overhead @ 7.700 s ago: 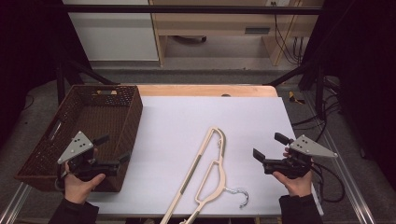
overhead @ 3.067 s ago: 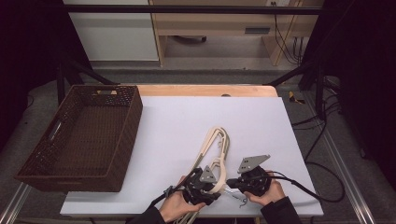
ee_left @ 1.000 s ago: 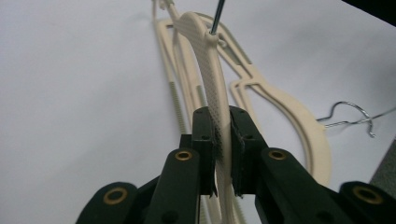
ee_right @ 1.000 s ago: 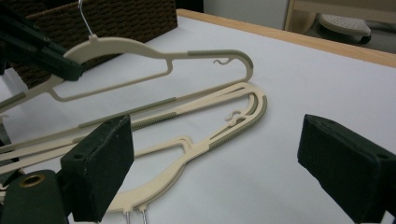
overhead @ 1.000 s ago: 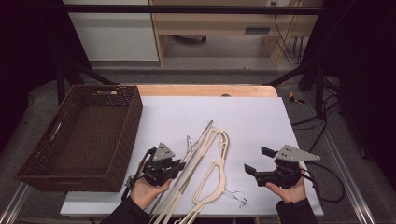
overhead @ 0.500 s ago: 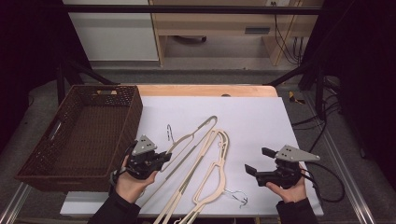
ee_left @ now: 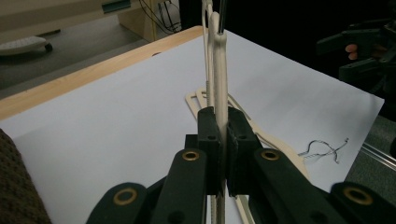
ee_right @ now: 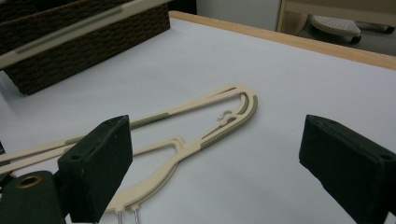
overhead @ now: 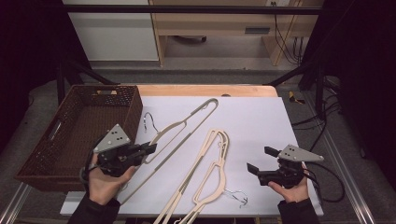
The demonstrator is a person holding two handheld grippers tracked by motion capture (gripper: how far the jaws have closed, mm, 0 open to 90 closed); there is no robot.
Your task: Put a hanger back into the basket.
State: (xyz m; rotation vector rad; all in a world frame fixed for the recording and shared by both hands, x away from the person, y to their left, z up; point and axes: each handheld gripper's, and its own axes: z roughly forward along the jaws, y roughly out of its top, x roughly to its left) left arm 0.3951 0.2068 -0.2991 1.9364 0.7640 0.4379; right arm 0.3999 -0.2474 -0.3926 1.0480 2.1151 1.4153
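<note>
Just right of the basket (overhead: 70, 135), the left hand-held gripper (overhead: 148, 149) was clamped on one hanger (overhead: 187, 126), carrying it off the desk (overhead: 261, 121), likely toward that basket. Right of it, a second hanger (overhead: 212, 168) lay flat. Farthest from the basket, the right hand-held gripper (overhead: 259, 161) waited, jaws apart and empty.

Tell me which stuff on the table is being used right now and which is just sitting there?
In use:
- lifted hanger, pinched in the left gripper
- brown basket beside it, probably where it goes

Just lying about:
- second hanger, flat on the white table
- right gripper, open and holding nothing
</note>
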